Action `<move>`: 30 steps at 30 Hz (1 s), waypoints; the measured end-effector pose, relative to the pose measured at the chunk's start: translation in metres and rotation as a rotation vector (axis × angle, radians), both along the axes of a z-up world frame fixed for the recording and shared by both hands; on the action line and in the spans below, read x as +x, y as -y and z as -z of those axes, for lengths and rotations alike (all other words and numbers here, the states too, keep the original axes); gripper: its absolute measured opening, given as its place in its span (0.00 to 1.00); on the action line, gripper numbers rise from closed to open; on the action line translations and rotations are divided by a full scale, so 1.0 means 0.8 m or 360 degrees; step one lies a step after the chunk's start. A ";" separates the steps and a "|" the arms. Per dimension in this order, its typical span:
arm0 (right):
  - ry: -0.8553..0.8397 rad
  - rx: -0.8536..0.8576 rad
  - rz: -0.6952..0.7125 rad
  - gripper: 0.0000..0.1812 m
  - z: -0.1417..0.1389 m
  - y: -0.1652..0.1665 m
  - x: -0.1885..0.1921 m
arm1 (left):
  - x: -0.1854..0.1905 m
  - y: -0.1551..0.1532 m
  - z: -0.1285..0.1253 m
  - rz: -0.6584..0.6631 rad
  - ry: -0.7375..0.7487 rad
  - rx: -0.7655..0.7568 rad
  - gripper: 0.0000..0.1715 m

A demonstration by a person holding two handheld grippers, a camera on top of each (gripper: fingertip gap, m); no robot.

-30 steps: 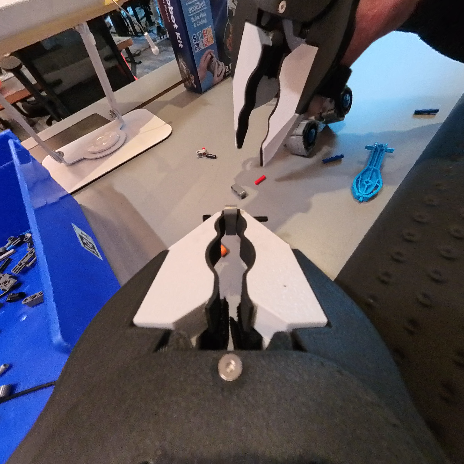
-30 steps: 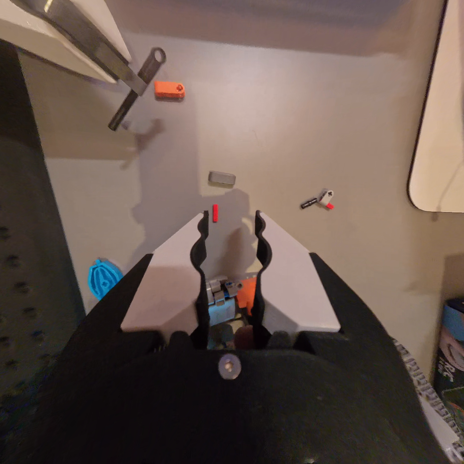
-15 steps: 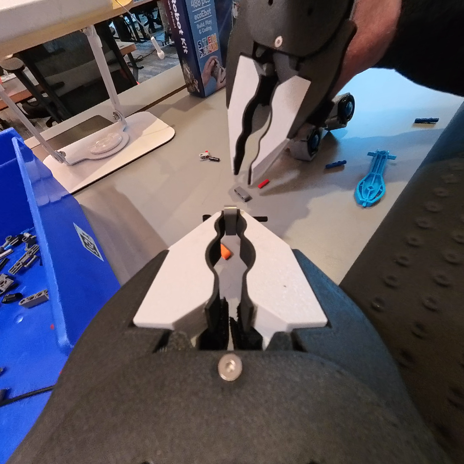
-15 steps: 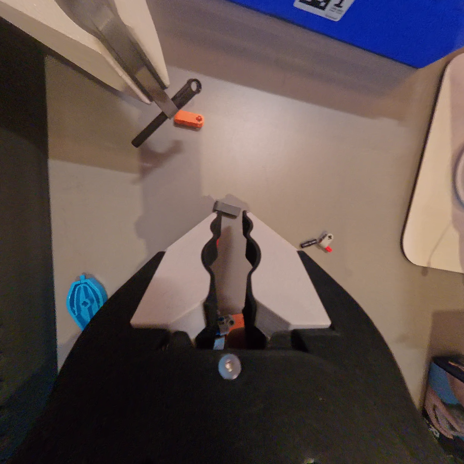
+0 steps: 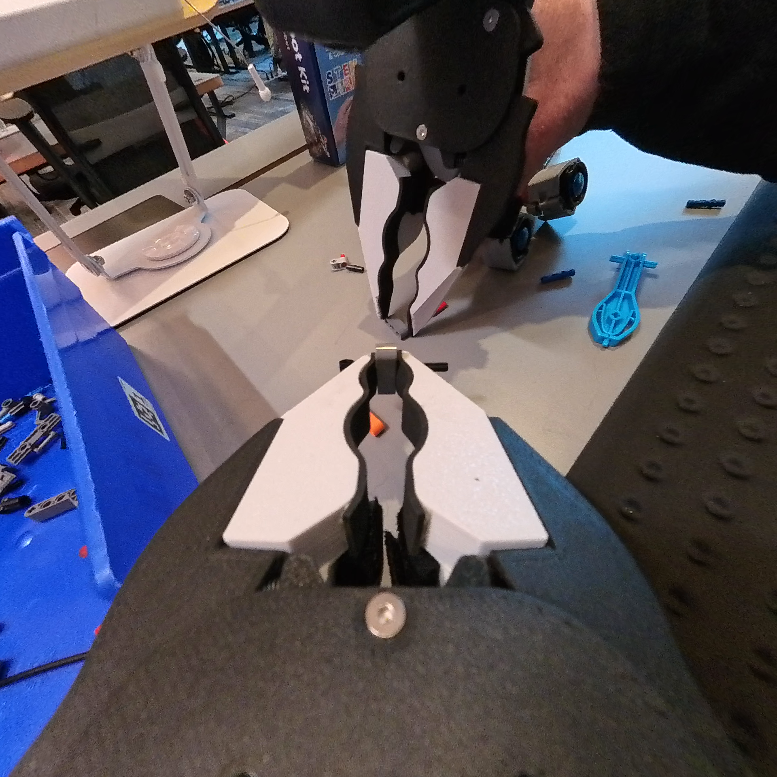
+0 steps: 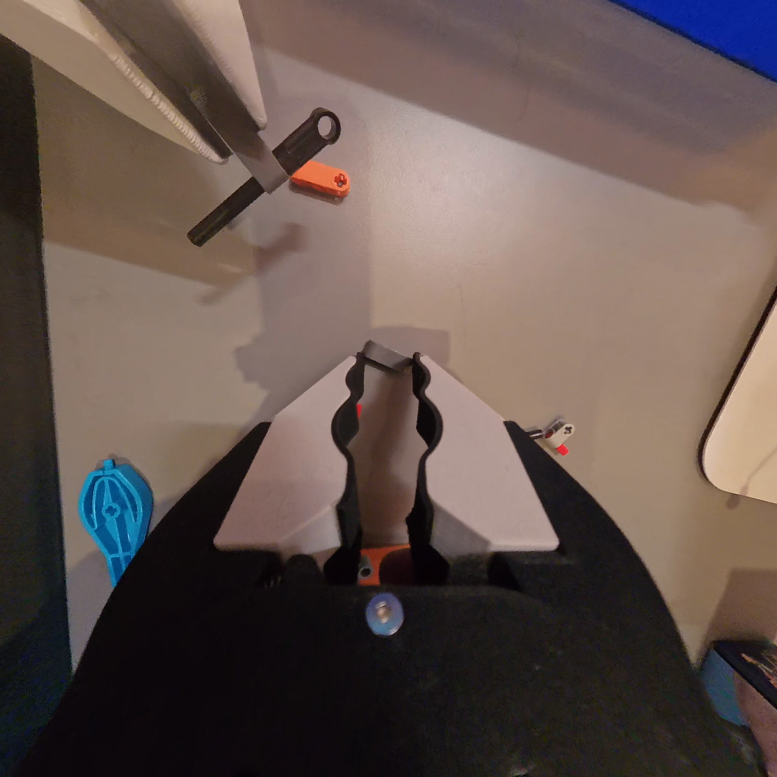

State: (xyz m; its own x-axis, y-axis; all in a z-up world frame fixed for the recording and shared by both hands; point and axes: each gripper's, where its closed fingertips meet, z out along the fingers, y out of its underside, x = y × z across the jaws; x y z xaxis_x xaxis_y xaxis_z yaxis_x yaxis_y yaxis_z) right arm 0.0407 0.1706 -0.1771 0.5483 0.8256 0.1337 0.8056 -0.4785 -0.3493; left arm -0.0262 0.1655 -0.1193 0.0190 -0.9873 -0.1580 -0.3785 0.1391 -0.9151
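My left gripper (image 5: 386, 362) is shut on a thin grey beam (image 5: 386, 372) with a black axle (image 5: 437, 366) through it, held above the grey table. It also shows in the right wrist view (image 6: 252, 155), with the beam (image 6: 269, 176) and the axle (image 6: 307, 138). An orange piece (image 5: 376, 424) lies on the table under it, and it shows in the right wrist view (image 6: 321, 183). My right gripper (image 6: 387, 357) points down at the table, its tips closed on the ends of a small grey piece (image 6: 384, 359). A red pin (image 6: 358, 410) lies just behind its left finger.
A blue bin (image 5: 84, 378) with several loose parts stands at the left. A white lamp base (image 5: 189, 252), a printed box (image 5: 323, 92) and a wheeled model (image 5: 546, 197) stand farther off. A blue tool (image 5: 618, 307), blue pins (image 5: 557, 275) and a small connector (image 5: 342, 265) lie around. The gap from one gripper's tips to the other's is roughly 9 cm.
My right gripper has come down to the table and closed its jaws from open onto the small grey piece. The left gripper has kept still with its beam and axle.
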 end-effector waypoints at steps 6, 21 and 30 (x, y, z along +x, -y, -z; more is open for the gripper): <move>-0.0046 -0.0009 0.0032 0.11 -0.004 0.017 -0.006 | 0.000 0.000 0.002 -0.0009 -0.0019 0.0024 0.03; -0.0305 0.0228 0.0190 0.11 -0.058 0.088 -0.013 | 0.025 0.014 0.056 0.0096 -0.0493 0.0092 0.04; -0.0487 0.0427 0.0342 0.11 -0.081 0.117 0.011 | 0.016 0.008 0.045 0.0053 -0.0416 0.0150 0.16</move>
